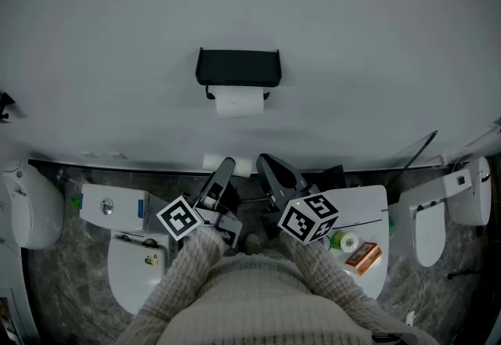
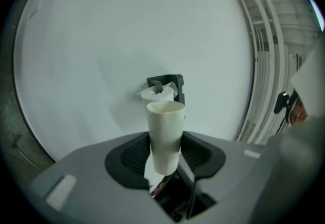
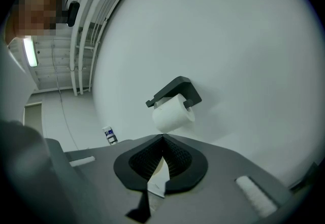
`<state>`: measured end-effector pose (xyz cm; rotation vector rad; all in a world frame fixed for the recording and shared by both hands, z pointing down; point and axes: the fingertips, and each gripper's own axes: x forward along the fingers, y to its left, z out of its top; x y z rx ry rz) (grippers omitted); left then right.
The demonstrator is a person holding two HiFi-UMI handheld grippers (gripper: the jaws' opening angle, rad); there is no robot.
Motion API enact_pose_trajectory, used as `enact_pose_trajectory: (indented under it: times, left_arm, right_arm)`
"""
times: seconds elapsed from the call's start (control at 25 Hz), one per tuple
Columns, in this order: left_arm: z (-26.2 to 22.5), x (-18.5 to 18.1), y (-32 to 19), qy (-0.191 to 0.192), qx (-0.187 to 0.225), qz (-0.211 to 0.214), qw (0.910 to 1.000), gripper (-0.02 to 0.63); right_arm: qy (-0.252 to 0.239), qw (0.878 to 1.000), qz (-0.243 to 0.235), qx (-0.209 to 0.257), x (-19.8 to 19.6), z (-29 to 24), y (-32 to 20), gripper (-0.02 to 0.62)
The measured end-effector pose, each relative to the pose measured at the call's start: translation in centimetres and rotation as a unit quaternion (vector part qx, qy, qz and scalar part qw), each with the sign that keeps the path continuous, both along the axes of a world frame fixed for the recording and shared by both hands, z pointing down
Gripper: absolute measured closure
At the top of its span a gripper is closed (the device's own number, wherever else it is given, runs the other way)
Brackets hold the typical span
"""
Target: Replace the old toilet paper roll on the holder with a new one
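Observation:
A black wall holder (image 1: 237,67) carries a white toilet paper roll (image 1: 239,103); the right gripper view shows the same roll (image 3: 173,115) full and round under the holder's shelf (image 3: 175,90). My left gripper (image 2: 165,142) is shut on a thin pale cardboard tube (image 2: 165,134), which stands upright between its pads with the holder (image 2: 167,85) far behind it. My right gripper (image 3: 162,140) is shut with nothing in it and points at the roll from a distance. In the head view both grippers, left (image 1: 225,169) and right (image 1: 268,165), sit below the holder and well short of the wall.
Toilets line the floor along the wall: one at lower left (image 1: 131,265) with its tank (image 1: 112,206), others at right (image 1: 427,230). A white lid (image 1: 368,206) at right bears a green tape roll (image 1: 344,242) and an orange box (image 1: 364,256). A small bottle (image 3: 108,135) stands by the wall.

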<state>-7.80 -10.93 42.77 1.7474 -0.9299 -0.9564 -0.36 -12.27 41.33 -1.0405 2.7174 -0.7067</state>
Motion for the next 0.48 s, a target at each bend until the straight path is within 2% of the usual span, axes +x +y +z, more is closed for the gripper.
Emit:
enact_pose_trajectory:
  times: [0.32,0.48]
  left_arm:
    - [0.3,0.08,-0.04,-0.004,-0.005,0.0,1.0,0.431]
    - [0.08,-0.27,-0.12,-0.007,-0.002,-0.003,1.0,0.431]
  right_arm:
    - [0.01,1.0,-0.007,0.007,-0.13,-0.08,0.14,0.603]
    - [0.038,0.999,-0.011,0.029,-0.26,-0.34,0.38,0.603]
